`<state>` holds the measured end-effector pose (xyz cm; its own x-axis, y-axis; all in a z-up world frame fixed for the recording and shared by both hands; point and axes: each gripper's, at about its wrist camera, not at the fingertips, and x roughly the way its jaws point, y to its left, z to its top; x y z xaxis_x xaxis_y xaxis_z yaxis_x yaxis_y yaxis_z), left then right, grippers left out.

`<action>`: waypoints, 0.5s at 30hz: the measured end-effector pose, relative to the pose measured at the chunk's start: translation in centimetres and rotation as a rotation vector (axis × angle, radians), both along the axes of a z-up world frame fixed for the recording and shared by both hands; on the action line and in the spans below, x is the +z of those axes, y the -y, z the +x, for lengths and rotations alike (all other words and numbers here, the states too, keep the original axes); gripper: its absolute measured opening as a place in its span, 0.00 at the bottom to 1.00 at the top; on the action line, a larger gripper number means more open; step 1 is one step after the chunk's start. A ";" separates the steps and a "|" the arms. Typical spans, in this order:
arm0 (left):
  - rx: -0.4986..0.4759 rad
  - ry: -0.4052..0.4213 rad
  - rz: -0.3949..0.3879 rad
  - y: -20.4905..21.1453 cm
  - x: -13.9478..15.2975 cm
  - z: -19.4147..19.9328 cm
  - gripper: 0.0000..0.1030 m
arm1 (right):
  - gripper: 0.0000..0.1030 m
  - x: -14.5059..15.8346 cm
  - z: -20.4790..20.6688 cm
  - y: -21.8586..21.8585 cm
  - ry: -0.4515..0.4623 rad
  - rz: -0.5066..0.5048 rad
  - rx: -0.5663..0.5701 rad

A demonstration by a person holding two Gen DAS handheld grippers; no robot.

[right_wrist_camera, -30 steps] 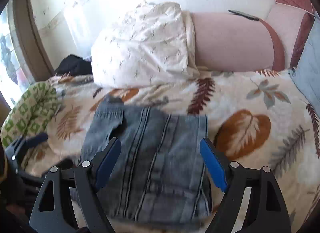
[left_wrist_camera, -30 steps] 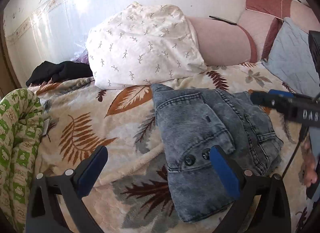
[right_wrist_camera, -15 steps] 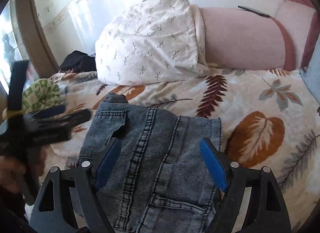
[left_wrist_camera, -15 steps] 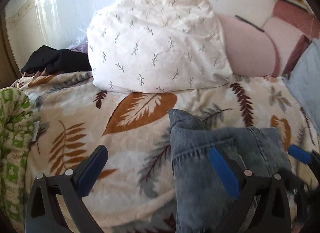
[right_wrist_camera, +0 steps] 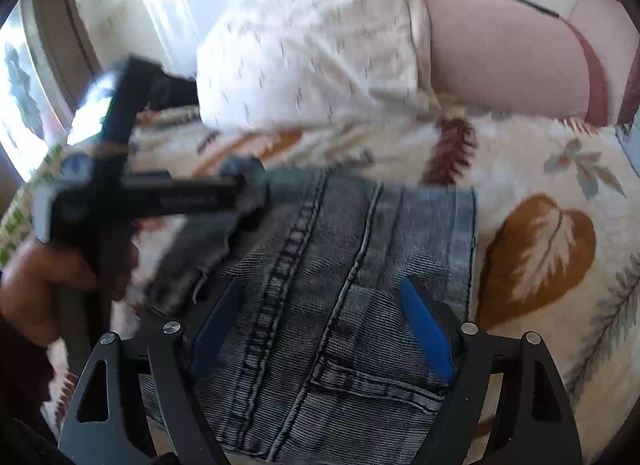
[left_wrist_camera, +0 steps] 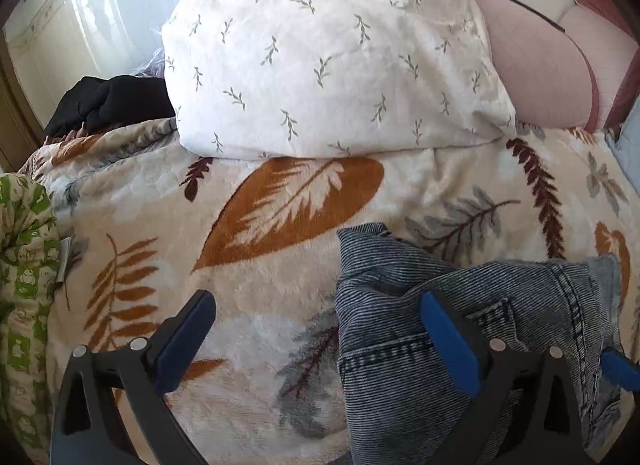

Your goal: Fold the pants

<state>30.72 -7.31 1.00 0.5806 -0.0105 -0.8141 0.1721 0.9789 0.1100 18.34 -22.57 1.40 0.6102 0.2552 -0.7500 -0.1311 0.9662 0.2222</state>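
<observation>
The grey-blue denim pants (left_wrist_camera: pixel 472 329) lie folded in a compact stack on the leaf-patterned blanket (left_wrist_camera: pixel 260 249). My left gripper (left_wrist_camera: pixel 320 329) is open and empty, straddling the stack's left edge, its right finger over the denim. In the right wrist view the pants (right_wrist_camera: pixel 360 265) fill the lower middle. My right gripper (right_wrist_camera: pixel 324 325) is open and empty, low over the denim. The left gripper (right_wrist_camera: pixel 160 197), held in a hand, shows blurred at the left, its tip at the stack's far left corner.
A white leaf-print pillow (left_wrist_camera: pixel 332 53) and a pink cushion (left_wrist_camera: pixel 536 77) lie behind the pants. A black garment (left_wrist_camera: pixel 104 105) lies far left. A green-patterned cloth (left_wrist_camera: pixel 24 285) lies along the left edge. A window (right_wrist_camera: pixel 24 97) is at the left.
My left gripper has moved forward and lower toward the stack's far left corner. My right gripper has dropped closer to the denim. Both stay open.
</observation>
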 end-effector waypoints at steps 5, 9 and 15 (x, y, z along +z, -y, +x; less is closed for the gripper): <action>0.002 -0.010 0.024 -0.3 -1.7 0.2 1.00 | 0.80 -1.6 -0.3 -0.9 -0.016 -0.083 0.042; 0.019 -0.008 -0.031 -1.4 -0.7 -0.4 1.00 | 0.80 -2.2 -0.6 -1.0 -0.005 -0.092 0.065; -0.028 0.000 -0.142 -4.2 2.5 -4.5 1.00 | 0.81 1.2 -1.1 4.2 -0.065 0.160 0.034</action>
